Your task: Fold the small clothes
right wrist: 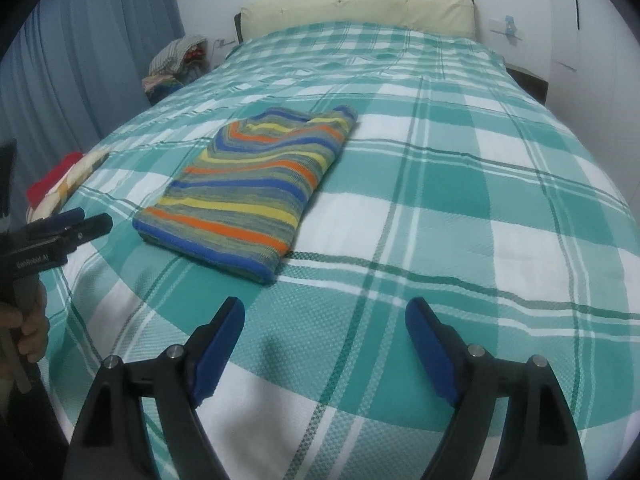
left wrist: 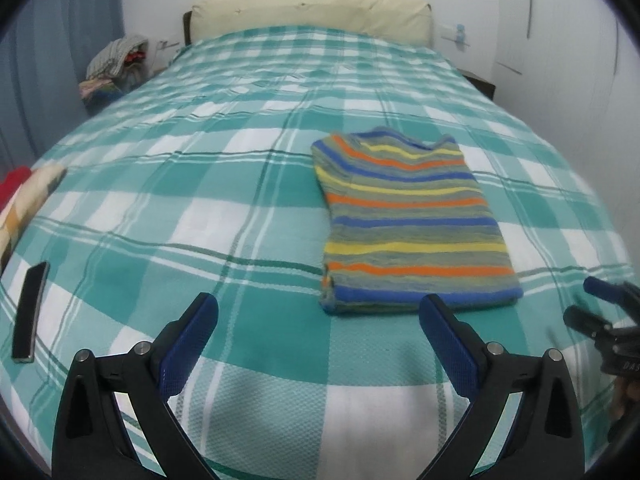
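Shirt: I see a striped knit shirt [left wrist: 412,220] folded into a flat, soft rectangle on the bed.
Bed: my checked green and white cover [left wrist: 200,208] looks woven and bumpy.
Left tongs [left wrist: 319,312]: wide open, holding nothing, just in front of the shirt.
Right tongs [right wrist: 325,316]: wide open too, holding nothing, near the shirt.
Phone: a thin dark slab [left wrist: 30,312] lies flat on the cover.
Pile: crumpled clothes [right wrist: 176,60] sit beside the bed.

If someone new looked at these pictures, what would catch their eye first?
First, the striped sweater, folded into a rectangle on the teal checked bedspread. Next, both grippers, left gripper and right gripper, open and empty, short of its near edge.
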